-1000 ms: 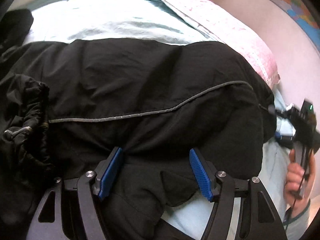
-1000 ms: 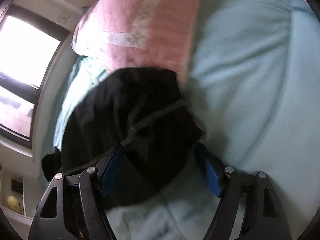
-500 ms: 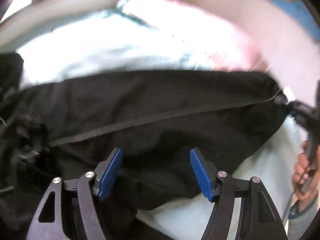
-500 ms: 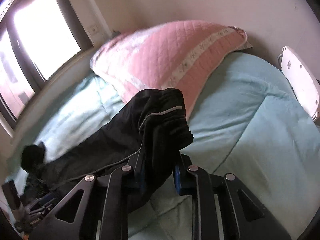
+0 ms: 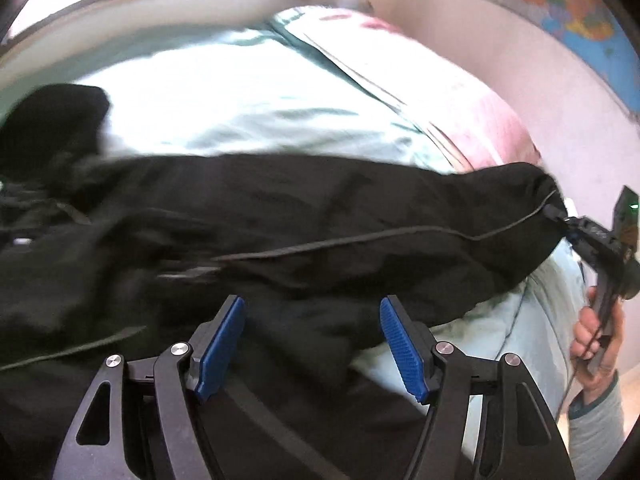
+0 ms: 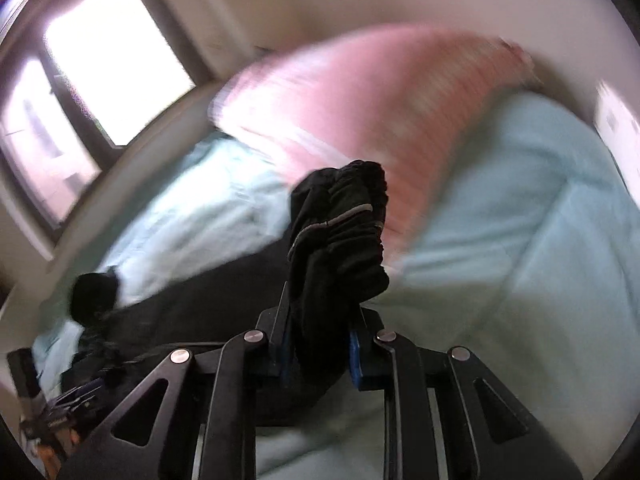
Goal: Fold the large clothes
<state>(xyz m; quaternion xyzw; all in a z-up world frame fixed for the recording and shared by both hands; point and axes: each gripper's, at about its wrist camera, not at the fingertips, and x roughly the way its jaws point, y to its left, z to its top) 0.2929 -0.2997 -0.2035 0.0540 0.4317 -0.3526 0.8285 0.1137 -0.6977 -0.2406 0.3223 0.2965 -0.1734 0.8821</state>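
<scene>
A large black garment with thin grey piping lies stretched across the light blue bedcover. My left gripper hovers over its near edge, open, blue pads wide apart and pressing on nothing. At the right edge of the left wrist view, my right gripper pinches the garment's far end and holds it up off the bed. In the right wrist view that gripper is shut on the bunched, elastic-gathered end of the garment, which stands up between the pads.
A pink quilted pillow lies at the head of the bed against the wall. A window runs along the far side. A person's hand holds the right gripper's handle. A wall map hangs at the upper right.
The right gripper shut on the garment's end and lifted it. The garment went from a heap to pulled out long. The left gripper rose and drew back, still open.
</scene>
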